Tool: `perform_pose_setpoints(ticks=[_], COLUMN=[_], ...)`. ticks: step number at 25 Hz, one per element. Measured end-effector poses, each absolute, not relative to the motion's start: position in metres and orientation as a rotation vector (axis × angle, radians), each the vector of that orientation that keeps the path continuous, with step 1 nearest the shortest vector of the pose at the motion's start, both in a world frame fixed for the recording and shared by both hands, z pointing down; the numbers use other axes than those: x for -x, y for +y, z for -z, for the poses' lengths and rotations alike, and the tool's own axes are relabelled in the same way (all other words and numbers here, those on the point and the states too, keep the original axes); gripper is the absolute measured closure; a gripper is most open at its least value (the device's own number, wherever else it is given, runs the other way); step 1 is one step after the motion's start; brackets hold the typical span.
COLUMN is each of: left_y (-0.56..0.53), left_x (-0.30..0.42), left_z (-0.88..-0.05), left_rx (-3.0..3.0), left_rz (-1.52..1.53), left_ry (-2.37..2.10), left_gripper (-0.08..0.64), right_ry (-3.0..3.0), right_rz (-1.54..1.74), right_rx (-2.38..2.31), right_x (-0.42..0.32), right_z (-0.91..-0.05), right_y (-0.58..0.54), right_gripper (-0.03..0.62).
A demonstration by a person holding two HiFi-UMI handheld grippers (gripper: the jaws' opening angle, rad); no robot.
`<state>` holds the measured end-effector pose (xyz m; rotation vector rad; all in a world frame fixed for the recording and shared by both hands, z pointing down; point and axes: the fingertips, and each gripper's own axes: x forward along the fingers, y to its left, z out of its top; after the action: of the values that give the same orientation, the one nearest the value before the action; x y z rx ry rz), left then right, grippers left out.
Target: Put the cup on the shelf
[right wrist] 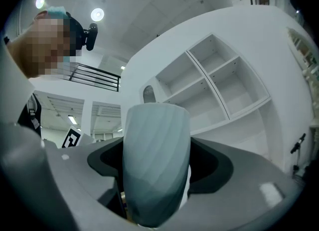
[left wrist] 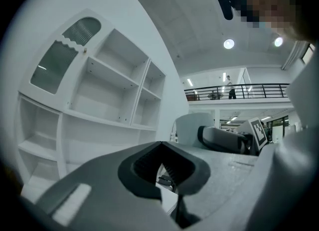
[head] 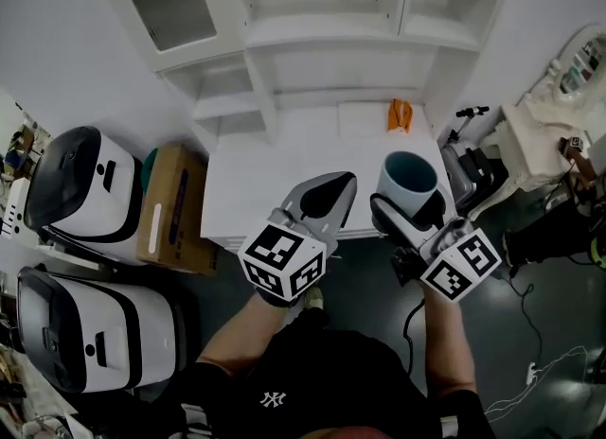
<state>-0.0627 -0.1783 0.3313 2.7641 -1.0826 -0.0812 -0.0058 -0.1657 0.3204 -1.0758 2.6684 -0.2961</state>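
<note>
A pale blue-grey cup (head: 409, 174) is held upright above the front right corner of the white table (head: 284, 177), with my right gripper (head: 407, 208) shut on its side. In the right gripper view the cup (right wrist: 157, 150) fills the space between the jaws, and the white shelf unit (right wrist: 219, 90) stands behind it. Level with it on the left, over the table's front edge, is my left gripper (head: 329, 193), shut and holding nothing. The shelf unit (head: 350, 30) rises at the table's far side, its compartments bare. The left gripper view shows the shelf (left wrist: 99, 100) and the cup (left wrist: 192, 128) to the right.
A small orange object (head: 399, 115) lies at the table's back right. Left of the table stand a cardboard box (head: 170, 205) and two white-and-black appliances (head: 80, 182). Dark equipment and cables (head: 473, 167) crowd the right side by the table's edge.
</note>
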Motion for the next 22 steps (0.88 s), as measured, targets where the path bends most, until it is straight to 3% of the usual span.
perform_pose_setpoints(ticks=[22], left_y=[-0.348], left_x=[0.002], left_z=[-0.306], left_rx=[-2.873], left_rz=[0.11], left_ry=[-0.738], left_gripper=[0.558], right_ry=[2.534], right_rz=[0.148], right_rx=[1.393], right_x=[-0.051], right_z=[-0.293], right_y=[-0.342], right_gripper=[0.196])
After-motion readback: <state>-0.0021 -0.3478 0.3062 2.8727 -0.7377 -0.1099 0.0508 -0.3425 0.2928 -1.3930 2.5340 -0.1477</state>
